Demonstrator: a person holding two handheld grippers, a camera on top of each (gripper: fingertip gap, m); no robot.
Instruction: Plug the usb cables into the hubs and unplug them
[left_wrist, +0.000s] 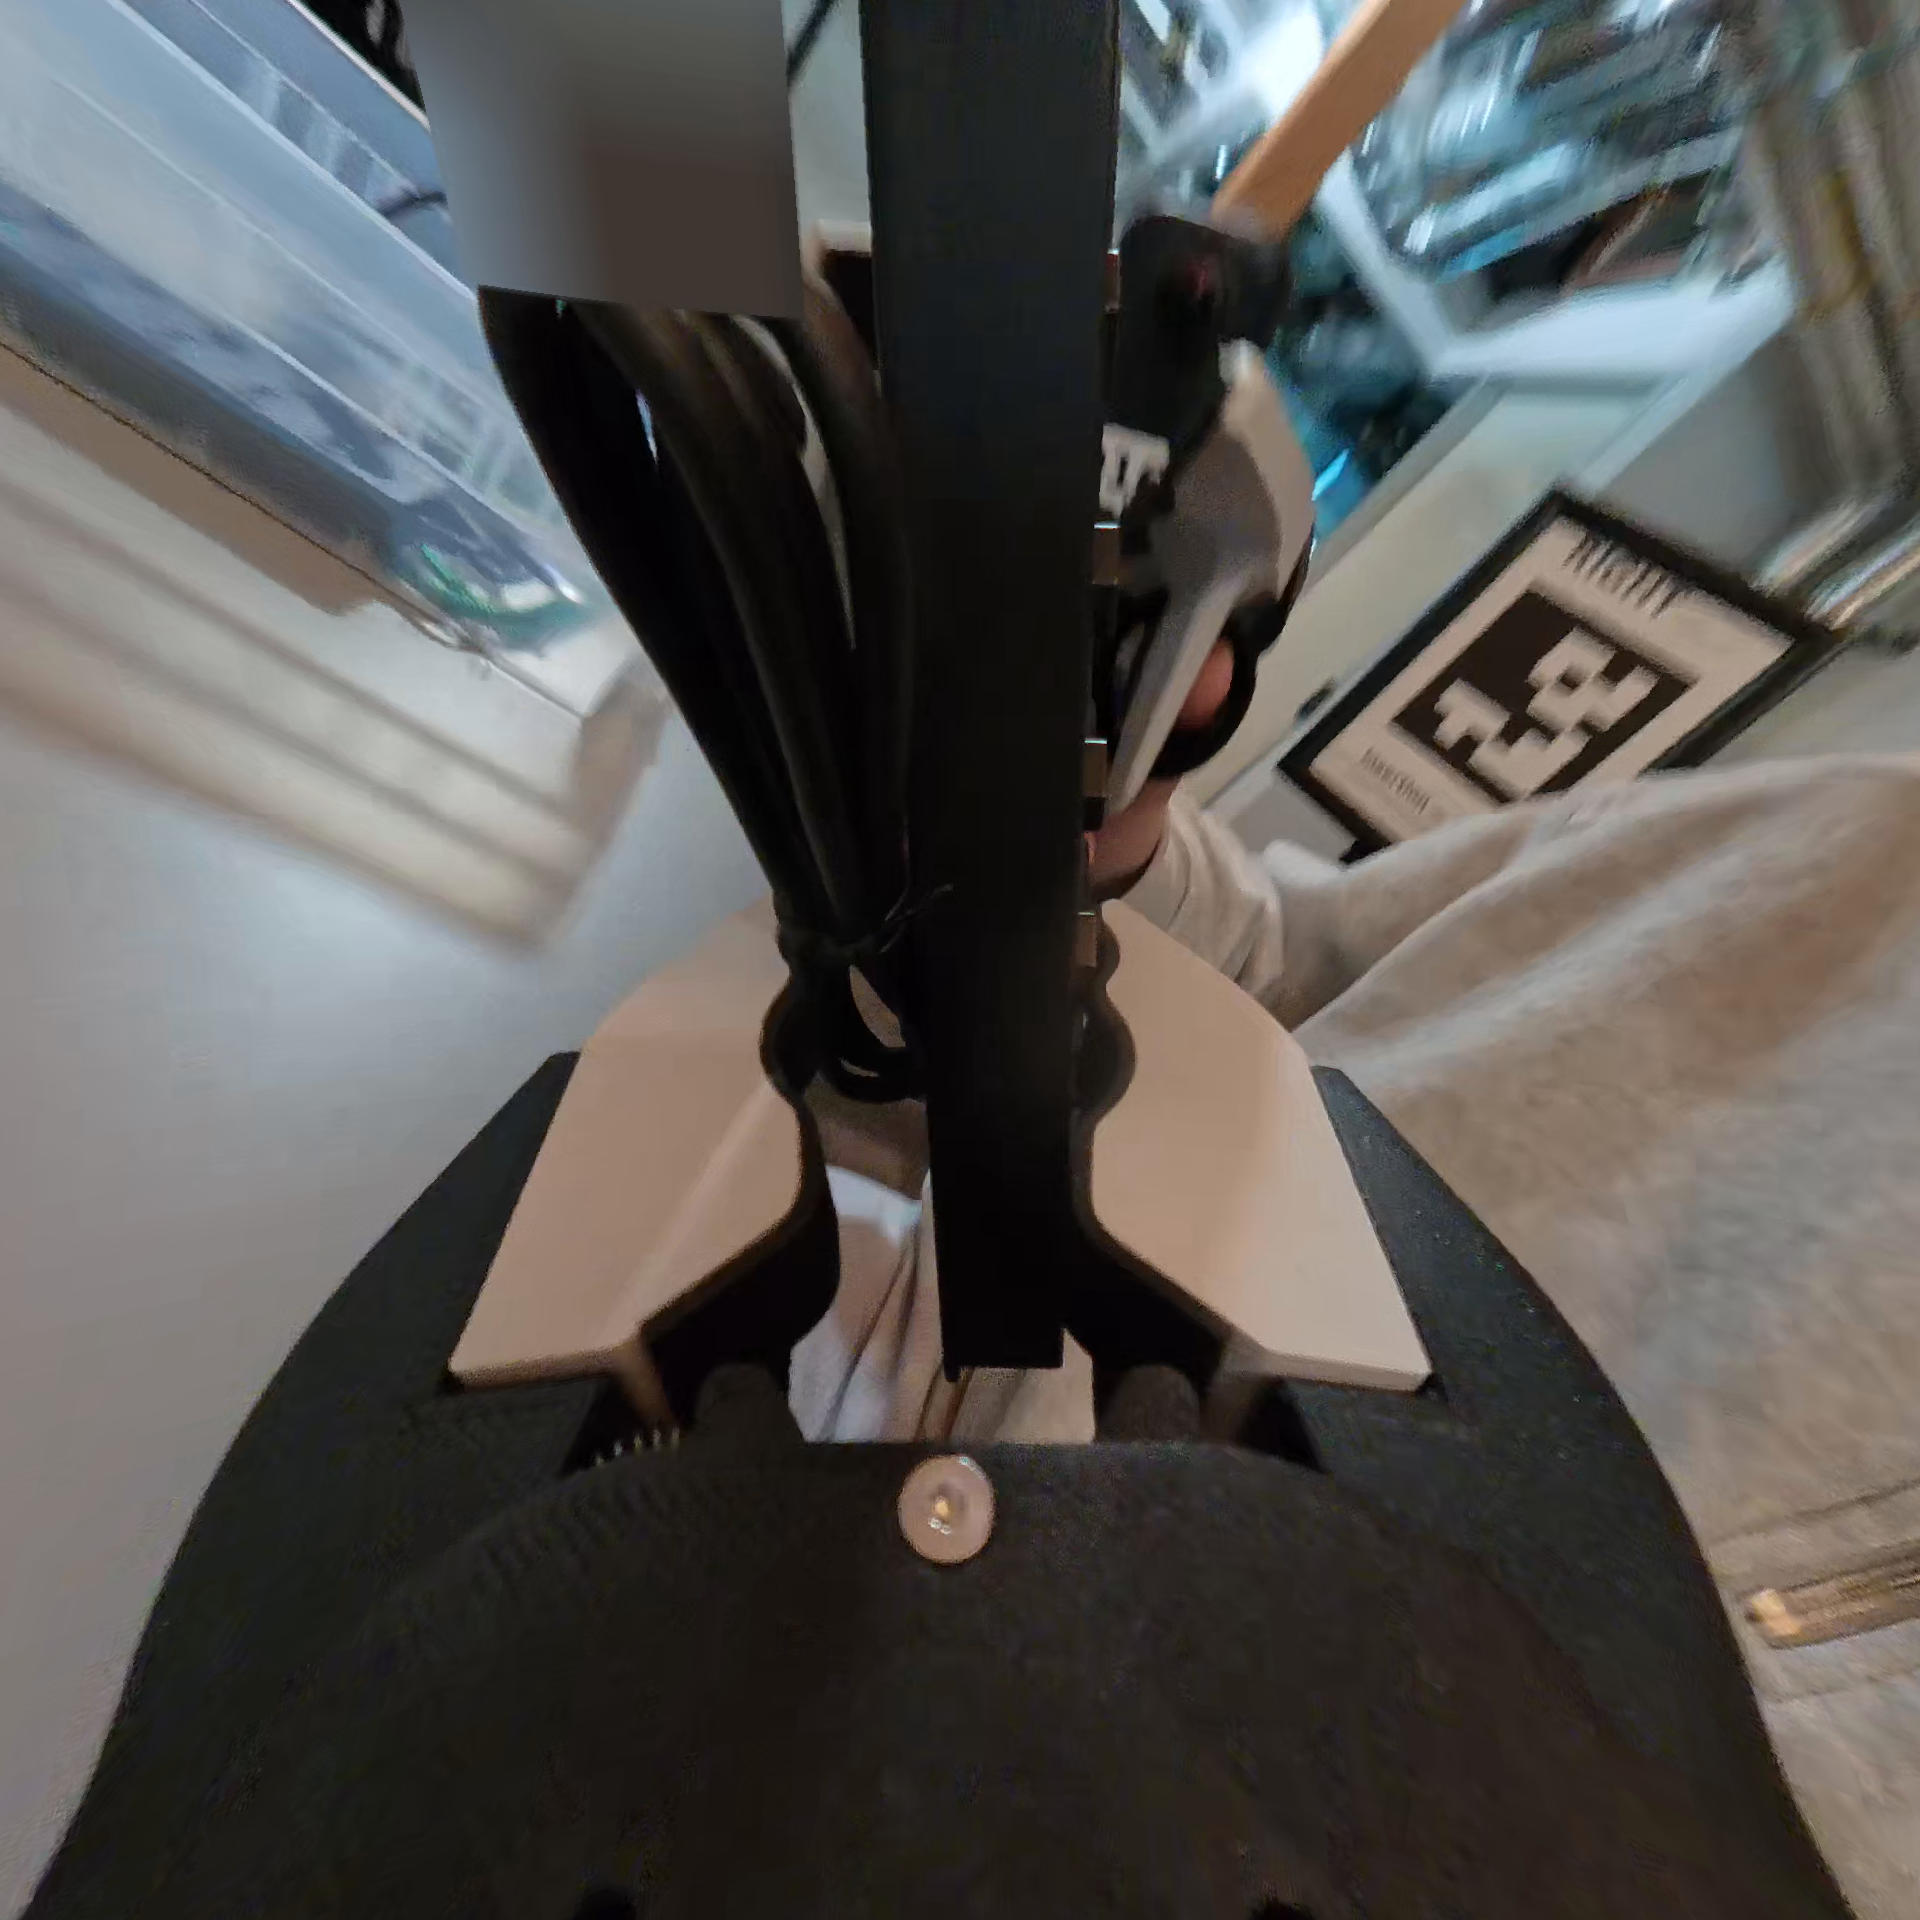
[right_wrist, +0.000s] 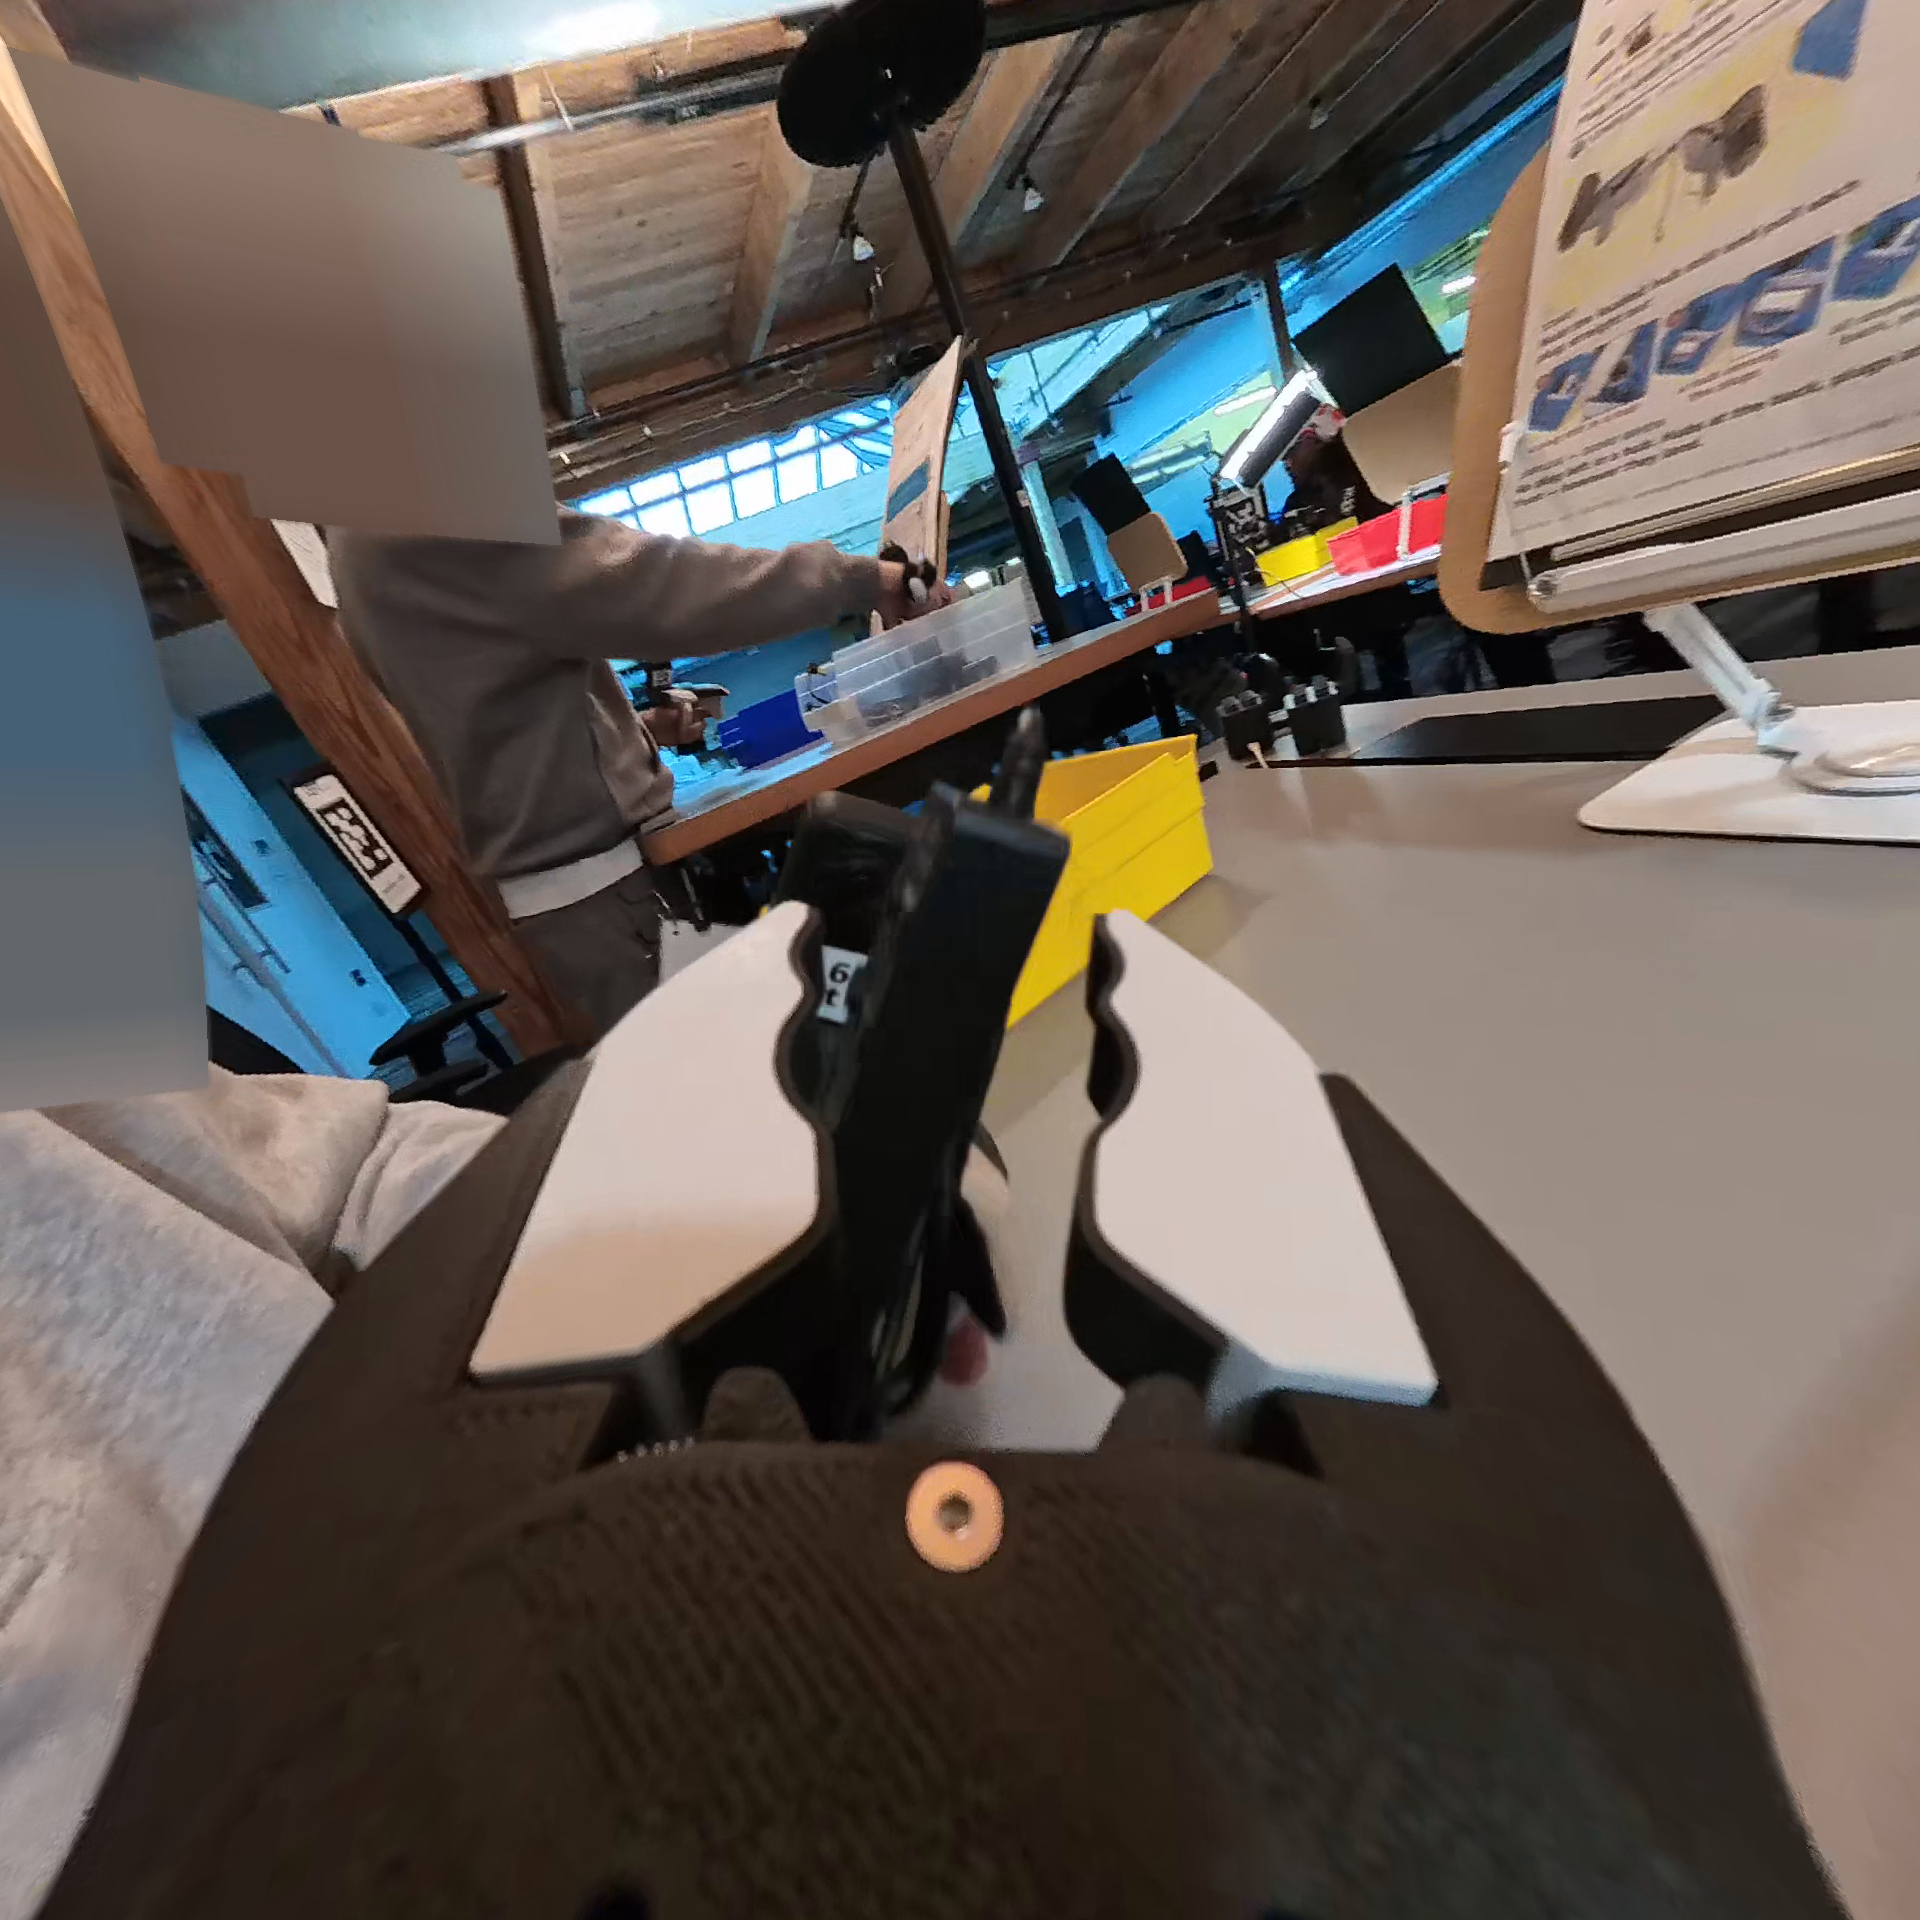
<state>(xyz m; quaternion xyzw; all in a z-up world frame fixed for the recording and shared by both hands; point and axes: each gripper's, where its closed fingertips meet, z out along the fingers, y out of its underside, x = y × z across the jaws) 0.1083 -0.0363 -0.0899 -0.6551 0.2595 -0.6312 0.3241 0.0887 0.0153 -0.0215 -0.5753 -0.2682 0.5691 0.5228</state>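
Observation:
In the left wrist view a long black USB hub (left_wrist: 987, 623) runs straight up between my fingers, with silver ports (left_wrist: 1093, 748) along its right edge. A tied bundle of black cables (left_wrist: 727, 623) lies against its left side. My left gripper (left_wrist: 940, 1003) is shut on the hub and the bundle's loop. The right gripper (left_wrist: 1195, 582) shows just beyond the hub's port side. In the right wrist view the hub (right_wrist: 935, 997) stands between the jaws of my right gripper (right_wrist: 951, 935). It leans on the left finger, and a gap shows at the right finger (right_wrist: 1226, 1143).
A grey table (right_wrist: 1455, 1039) carries a yellow bin (right_wrist: 1132, 821) and a white stand base (right_wrist: 1714, 790) under a paper board (right_wrist: 1714, 312). A person in grey (right_wrist: 520, 707) stands at a far table. A grey sleeve (left_wrist: 1558, 1039) and a framed marker sign (left_wrist: 1538, 686) are on the right.

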